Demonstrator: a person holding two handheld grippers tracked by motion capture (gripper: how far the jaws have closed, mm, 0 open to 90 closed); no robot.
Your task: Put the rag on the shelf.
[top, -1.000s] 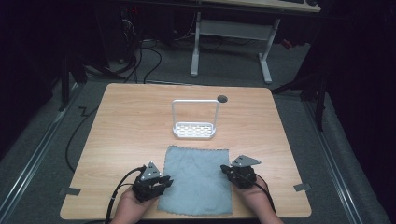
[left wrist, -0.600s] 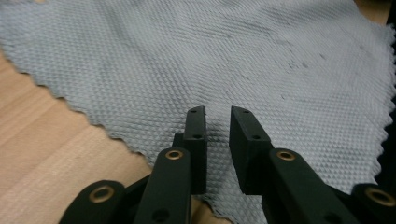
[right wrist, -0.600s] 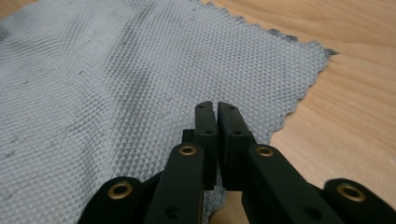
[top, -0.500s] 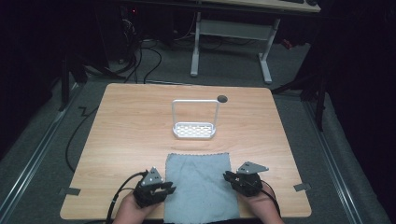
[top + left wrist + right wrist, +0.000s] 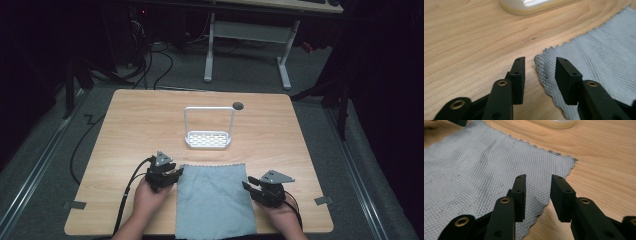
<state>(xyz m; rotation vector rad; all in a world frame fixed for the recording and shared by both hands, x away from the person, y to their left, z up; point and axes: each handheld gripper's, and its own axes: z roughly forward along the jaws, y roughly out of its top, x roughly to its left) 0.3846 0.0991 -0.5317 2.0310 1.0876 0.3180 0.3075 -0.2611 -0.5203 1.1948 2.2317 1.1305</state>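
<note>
Dark rm, grey floor [image 5: 45, 150], white-legged desk [image 5: 250, 30] behind.

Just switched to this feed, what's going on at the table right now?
A person holds a gripper in each hand at a grey cloth lying flat on the wooden table. The left gripper sits open at the cloth's far left corner, the edge between its jaws. The right gripper is open over the cloth's right edge. Neither has clamped yet. A white rack stands untouched beyond the cloth.
</note>
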